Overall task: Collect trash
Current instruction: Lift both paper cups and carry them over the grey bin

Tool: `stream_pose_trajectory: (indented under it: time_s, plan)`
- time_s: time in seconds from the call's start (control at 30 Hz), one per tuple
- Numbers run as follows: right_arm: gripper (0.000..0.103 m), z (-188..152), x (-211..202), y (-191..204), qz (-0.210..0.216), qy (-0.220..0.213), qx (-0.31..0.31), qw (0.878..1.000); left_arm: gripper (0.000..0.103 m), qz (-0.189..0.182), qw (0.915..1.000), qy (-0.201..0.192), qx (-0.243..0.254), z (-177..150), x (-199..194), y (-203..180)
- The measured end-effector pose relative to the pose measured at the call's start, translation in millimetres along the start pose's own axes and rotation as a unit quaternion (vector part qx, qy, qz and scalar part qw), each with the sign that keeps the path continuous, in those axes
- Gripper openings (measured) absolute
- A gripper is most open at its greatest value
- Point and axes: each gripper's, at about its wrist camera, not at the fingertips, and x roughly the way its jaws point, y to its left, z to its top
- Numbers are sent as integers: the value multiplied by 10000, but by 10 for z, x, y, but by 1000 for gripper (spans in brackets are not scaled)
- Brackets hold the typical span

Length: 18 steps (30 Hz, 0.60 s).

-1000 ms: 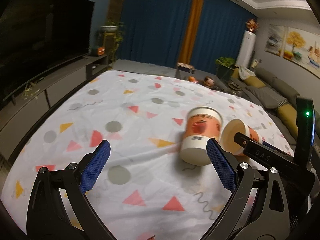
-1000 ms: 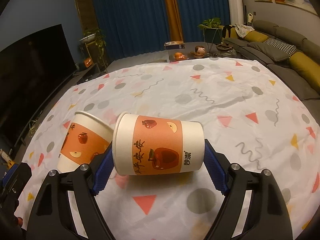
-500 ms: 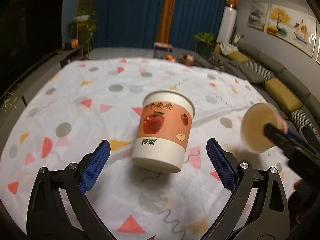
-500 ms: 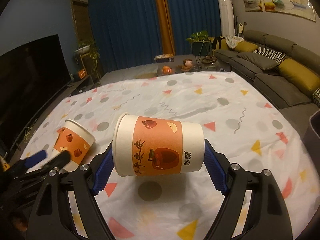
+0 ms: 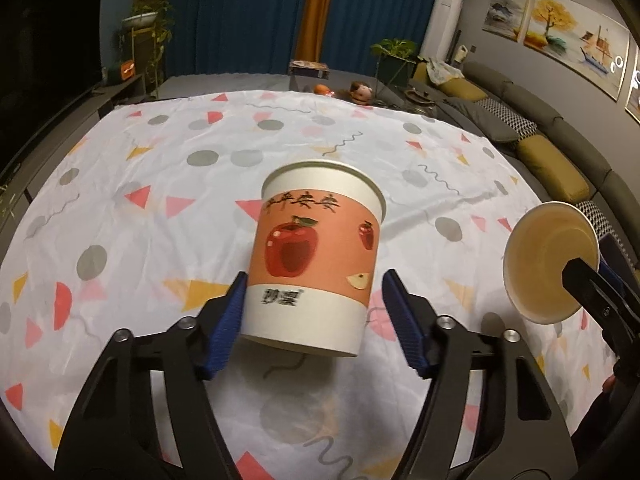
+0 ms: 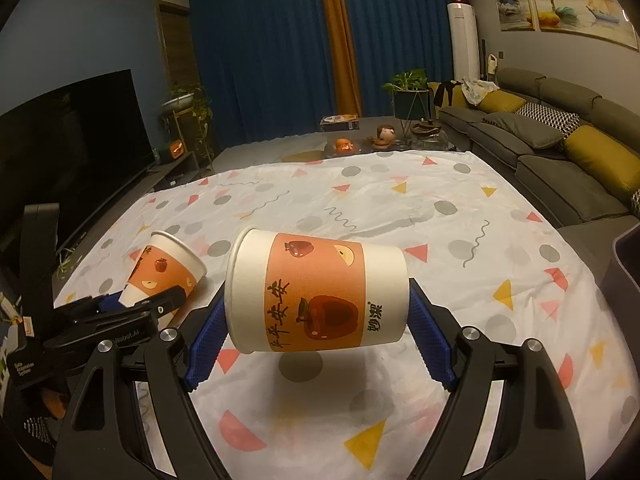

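Two paper cups with an orange apple band. My left gripper has closed in around the base of one cup, which stands tilted on the patterned cloth; its left pad touches the cup, and a small gap shows at the right pad. My right gripper is shut on the second cup, held sideways above the cloth, mouth to the left. That cup also shows in the left wrist view, open mouth facing me. The left cup also shows in the right wrist view.
The cloth-covered table fills both views. A dark bin edge sits at the right. A grey sofa with yellow cushions runs along the right, a TV on the left, a low table with small items behind.
My left gripper has moved forward and narrowed around the standing cup. My right gripper has lifted its cup higher above the cloth.
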Motion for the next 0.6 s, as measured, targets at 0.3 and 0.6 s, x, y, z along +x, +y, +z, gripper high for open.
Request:
stream_pose_trajectory:
  time_s: [0.3, 0.6]
  plan:
    - [80, -15, -32, -4, 11, 2, -10, 10000, 59, -114, 9997, -207, 64, -90, -182, -33]
    - [80, -67, -330, -93, -35, -140, -121, 9998, 59, -144, 9983, -566, 66, -278, -644, -204]
